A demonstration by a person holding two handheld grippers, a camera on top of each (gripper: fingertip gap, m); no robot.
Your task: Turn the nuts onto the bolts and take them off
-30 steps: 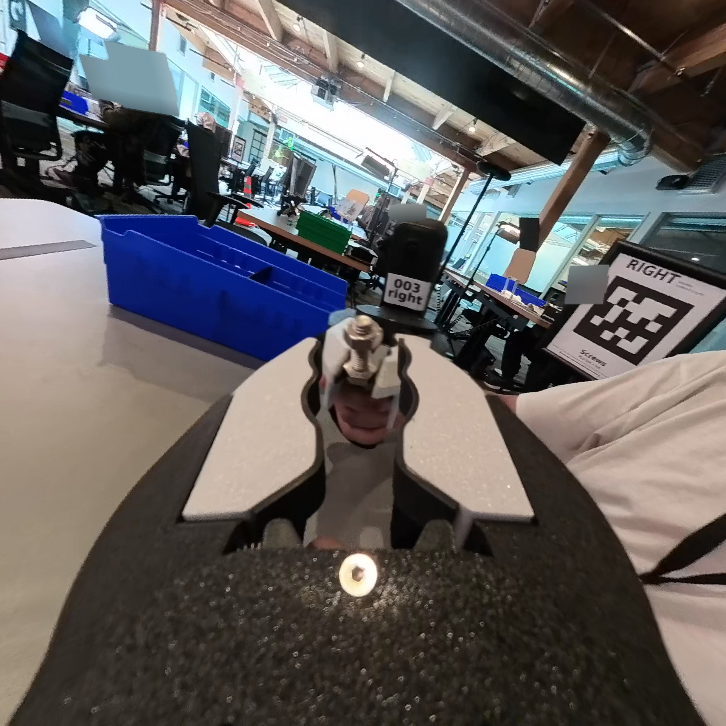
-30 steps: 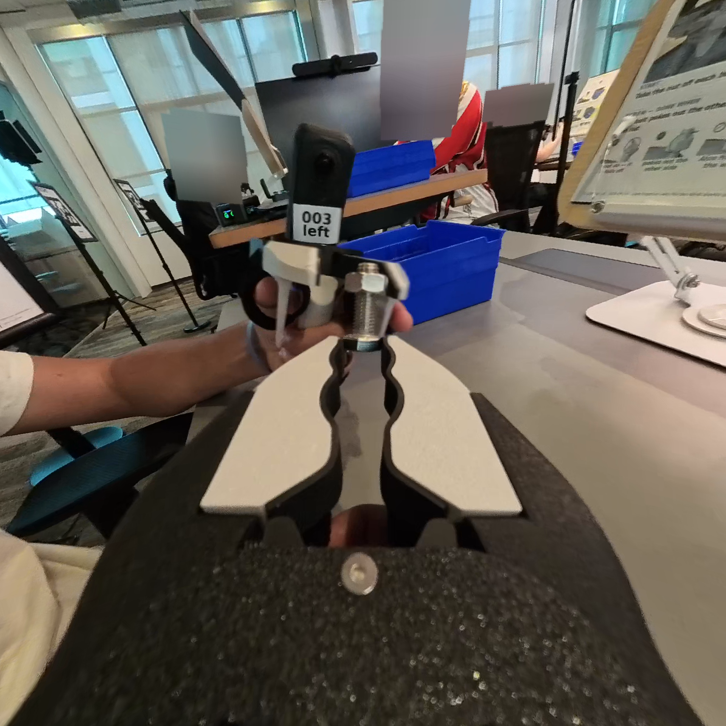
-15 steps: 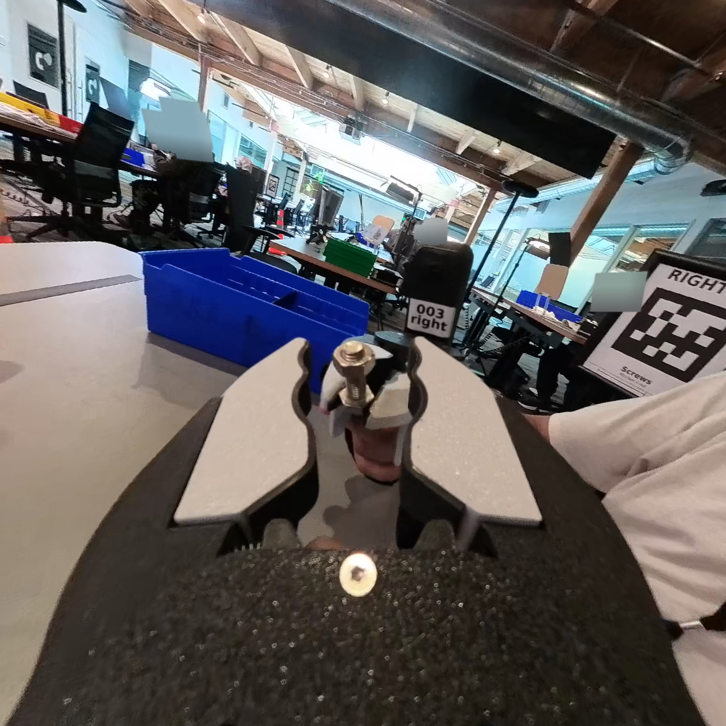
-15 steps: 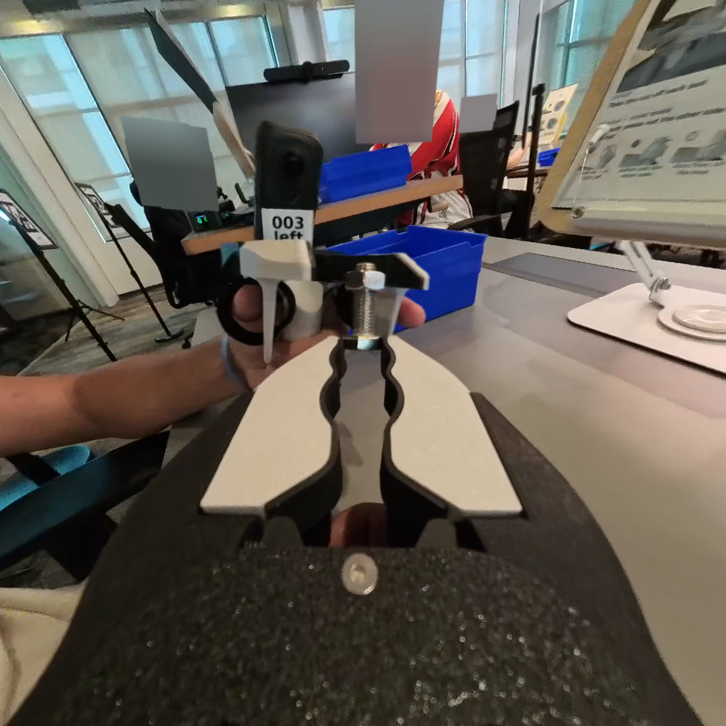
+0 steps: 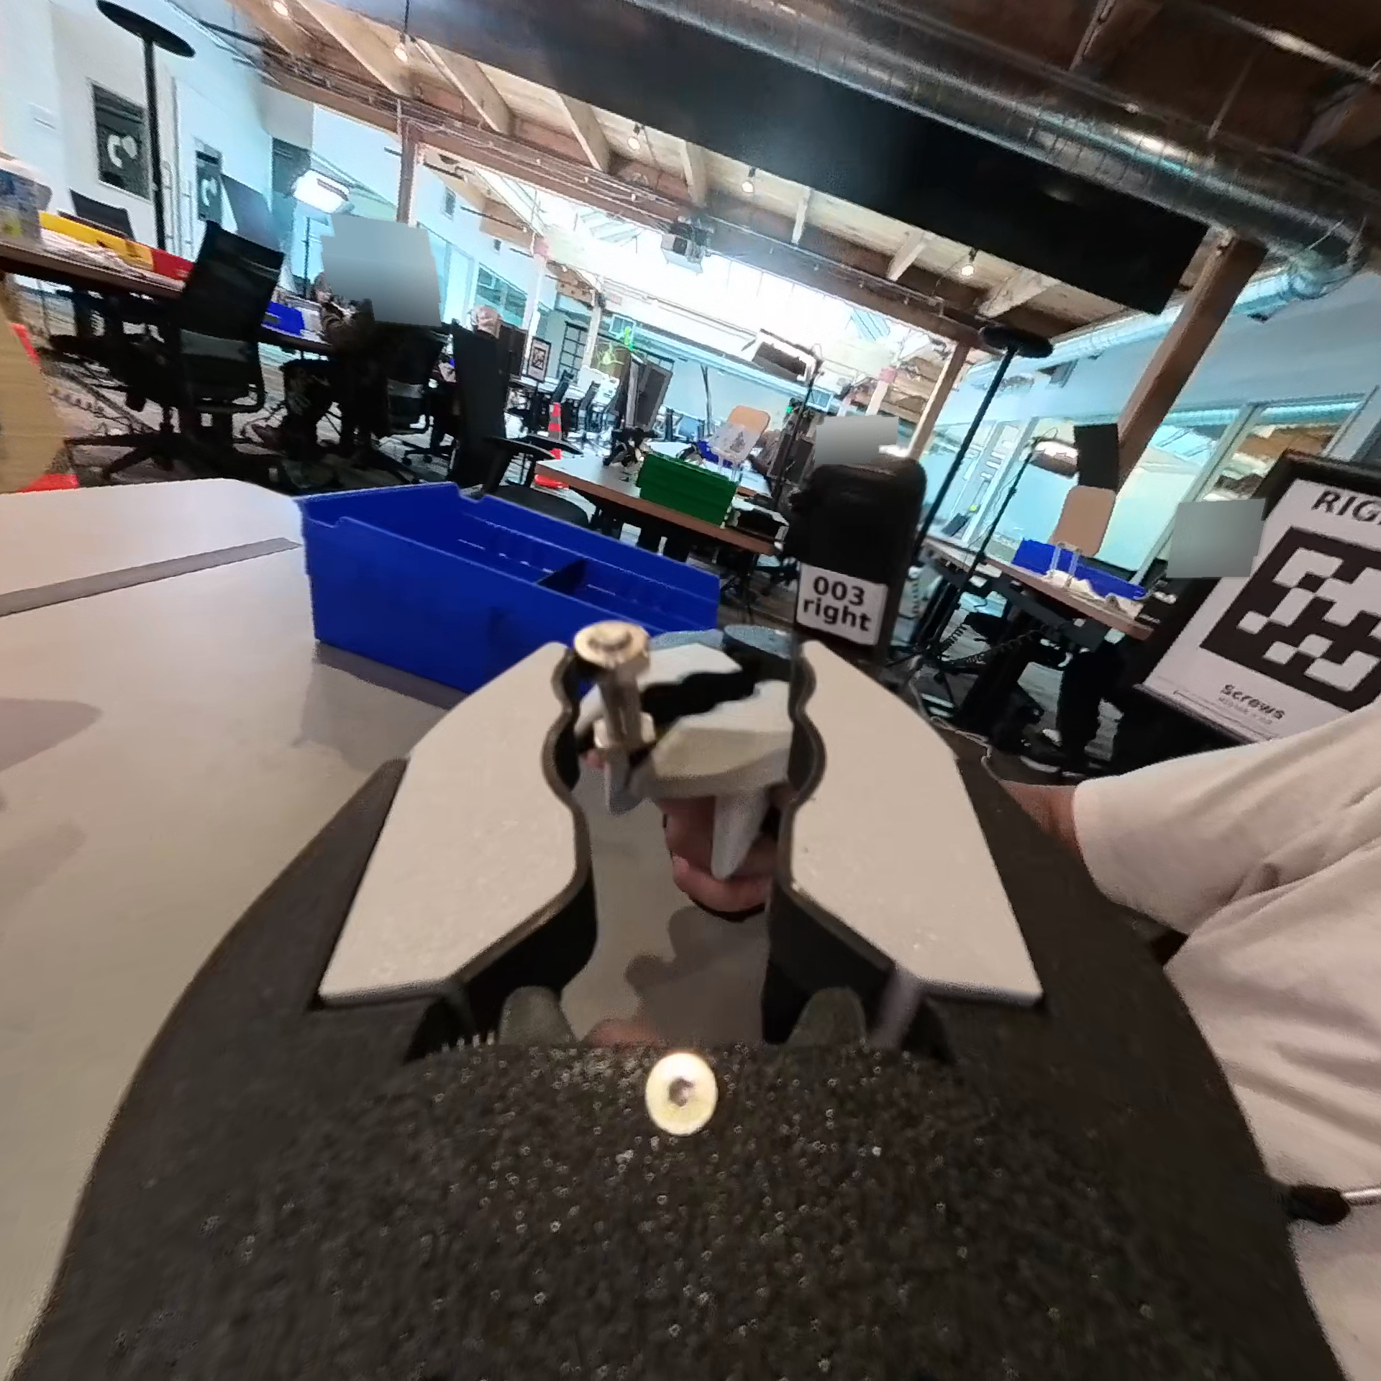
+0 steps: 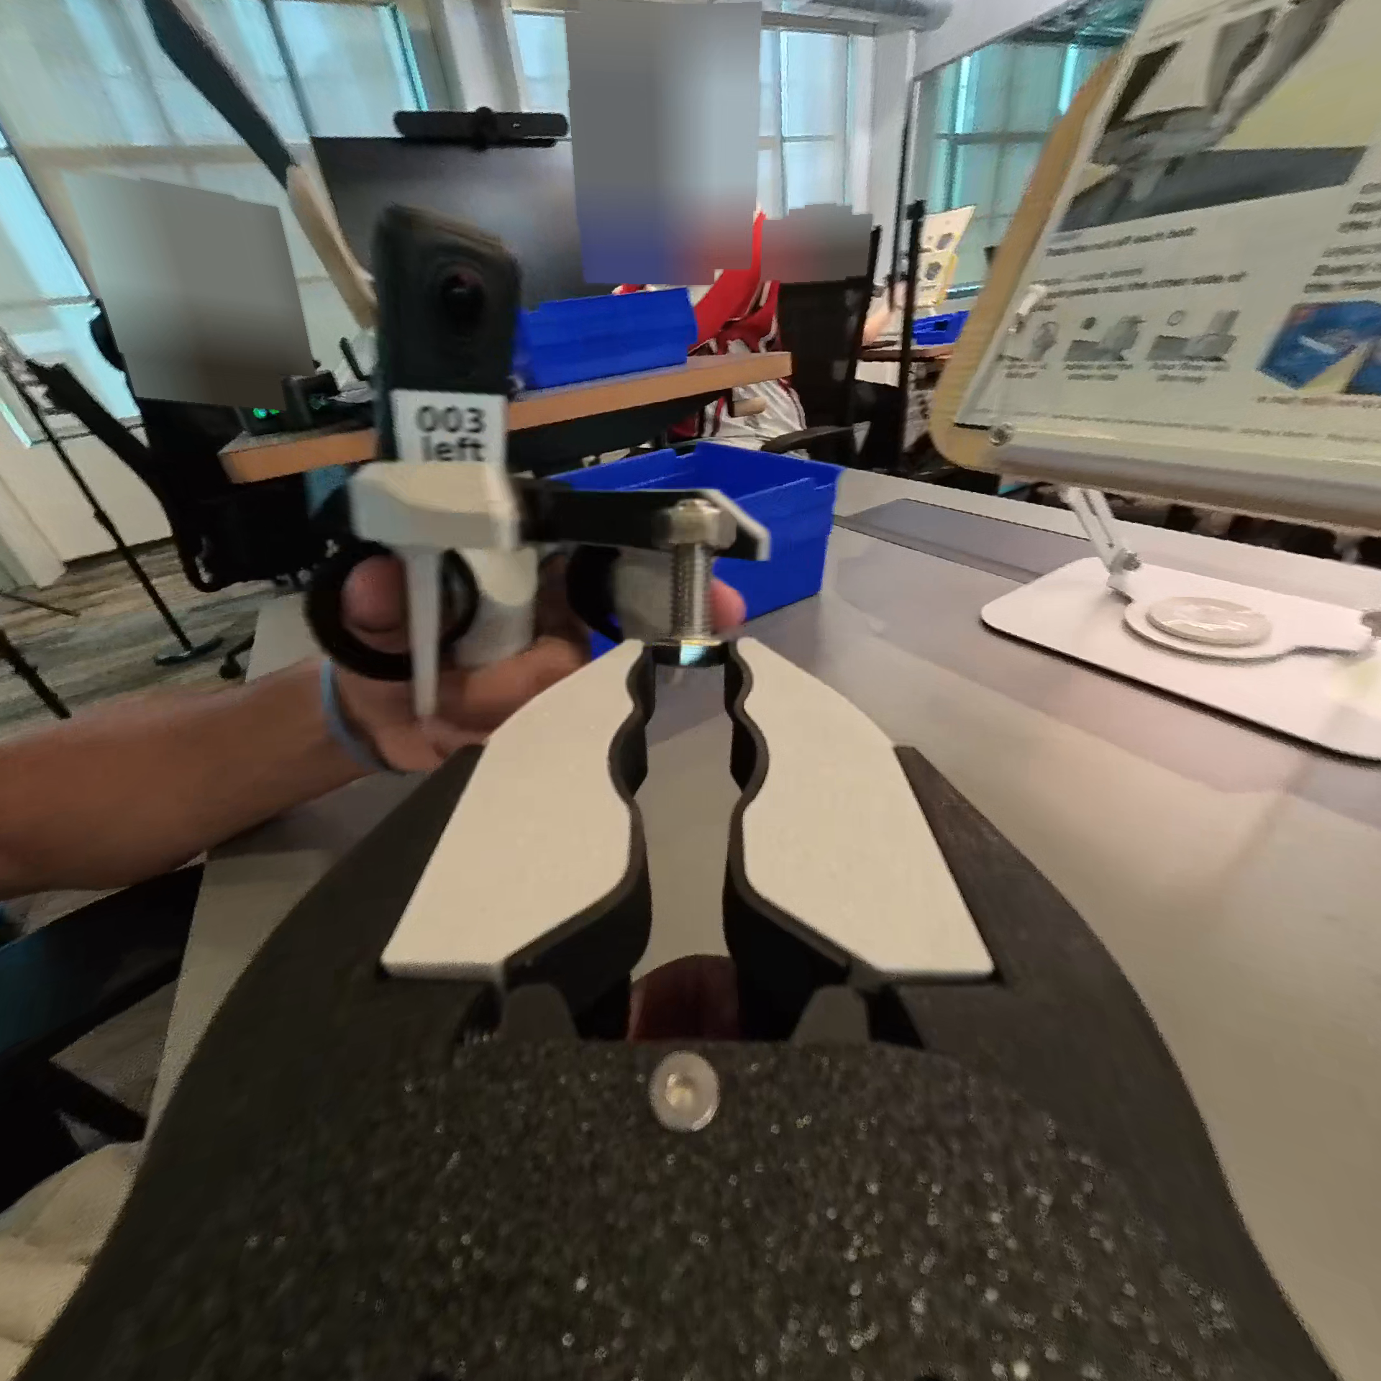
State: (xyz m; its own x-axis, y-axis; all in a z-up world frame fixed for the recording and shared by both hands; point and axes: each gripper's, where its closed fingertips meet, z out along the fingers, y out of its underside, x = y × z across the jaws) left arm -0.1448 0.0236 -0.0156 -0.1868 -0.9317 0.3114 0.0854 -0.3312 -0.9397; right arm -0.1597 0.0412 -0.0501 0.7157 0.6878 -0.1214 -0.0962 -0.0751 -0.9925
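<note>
The left gripper point(image 5: 680, 665) has spread wide off the nut point(image 6: 691, 523), which sits atop the bolt point(image 6: 686, 590) at 12 o'clock above the right gripper point(image 6: 684, 661) clamping its head, probably resetting for another turn.

The right gripper point(image 6: 686, 657) is pinched on the bolt point(image 6: 691, 590) head; the left gripper point(image 5: 676, 672), above, stands spread with one finger point(image 5: 486, 814) against the nut point(image 5: 611, 649).

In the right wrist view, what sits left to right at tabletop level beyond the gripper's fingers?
Person's forearm → left gripper → bolt → blue bin → white stand base.
</note>
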